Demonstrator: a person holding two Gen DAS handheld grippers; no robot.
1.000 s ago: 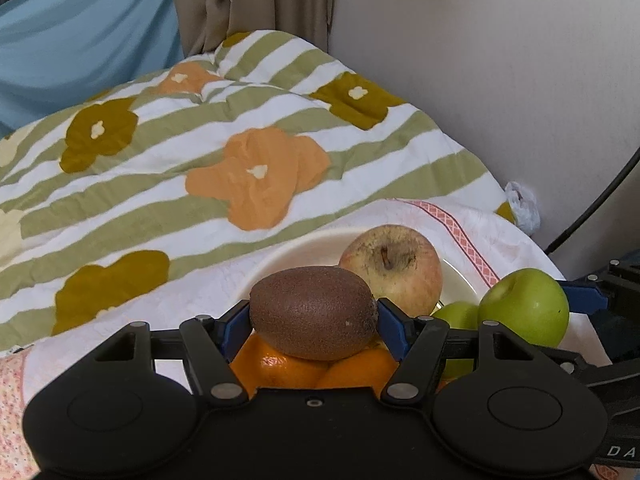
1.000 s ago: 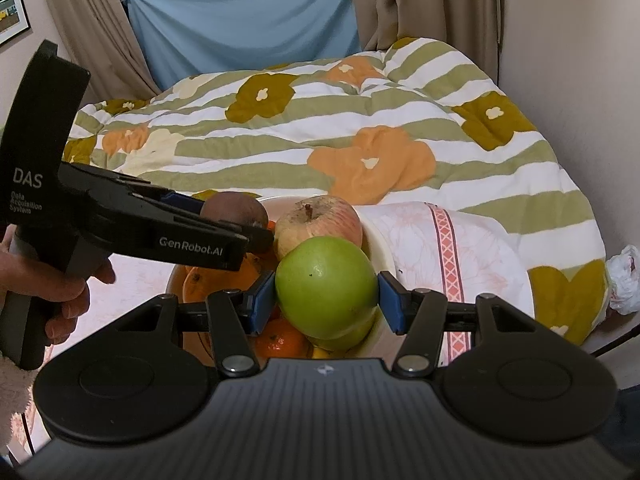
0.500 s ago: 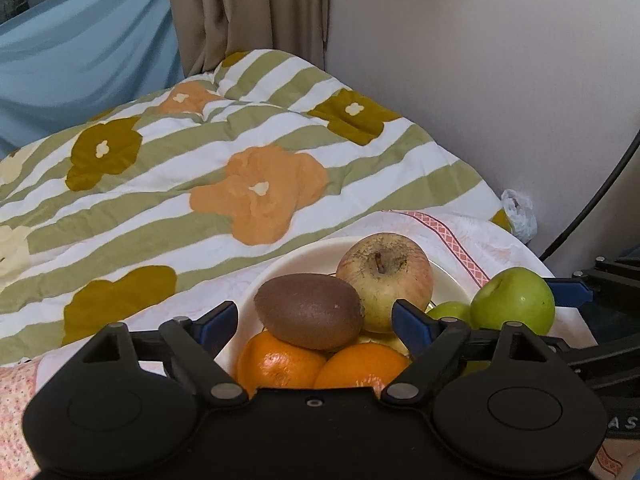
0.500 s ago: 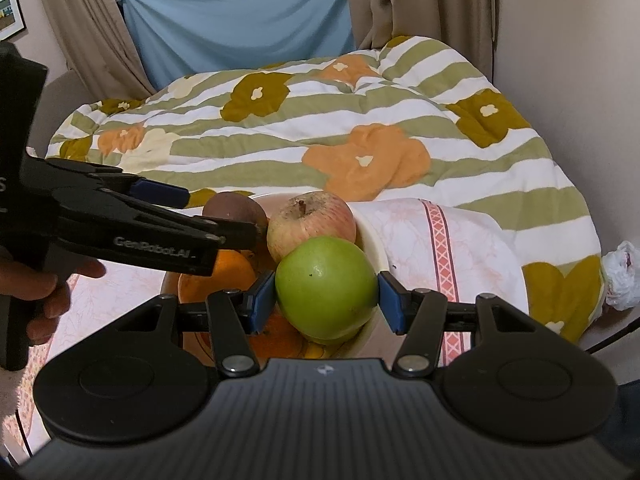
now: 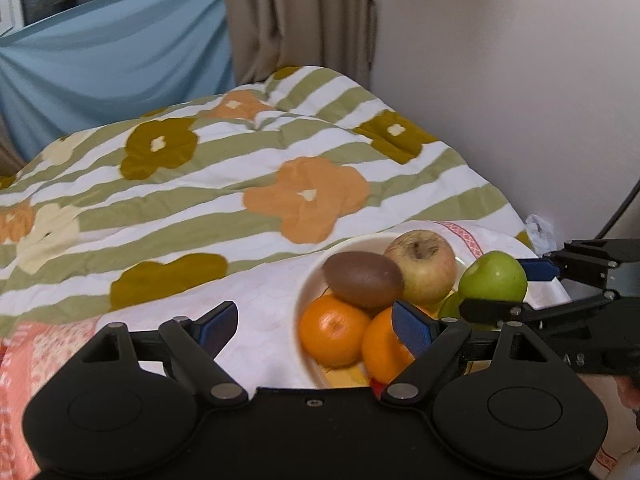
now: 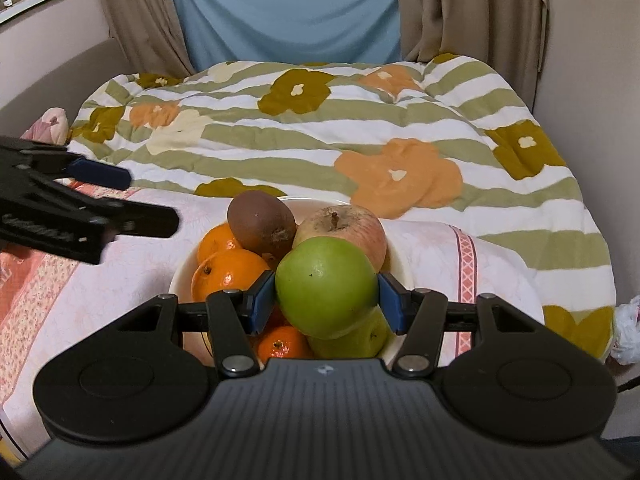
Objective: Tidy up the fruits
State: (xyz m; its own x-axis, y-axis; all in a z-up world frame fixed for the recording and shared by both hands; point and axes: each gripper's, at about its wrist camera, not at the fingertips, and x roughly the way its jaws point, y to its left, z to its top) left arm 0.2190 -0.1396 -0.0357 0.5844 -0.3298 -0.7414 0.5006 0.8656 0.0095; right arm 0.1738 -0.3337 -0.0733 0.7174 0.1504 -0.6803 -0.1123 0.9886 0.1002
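Note:
A cream bowl holds a pile of fruit. A brown kiwi lies on top of two oranges, beside a red-yellow apple. My left gripper is open, empty and drawn back to the left of the bowl. My right gripper is shut on a green apple, held just over the bowl's near right side. A second green apple lies under it.
The bowl stands on a pink-and-white cloth at the foot of a bed with a flowered, striped quilt. A wall runs along the right, with a crumpled plastic bag at its base. Curtains and a blue sheet hang behind.
My left gripper opened and let go of the kiwi, then drew back up and to the left. The kiwi stays on the oranges. The right gripper kept its hold on the green apple.

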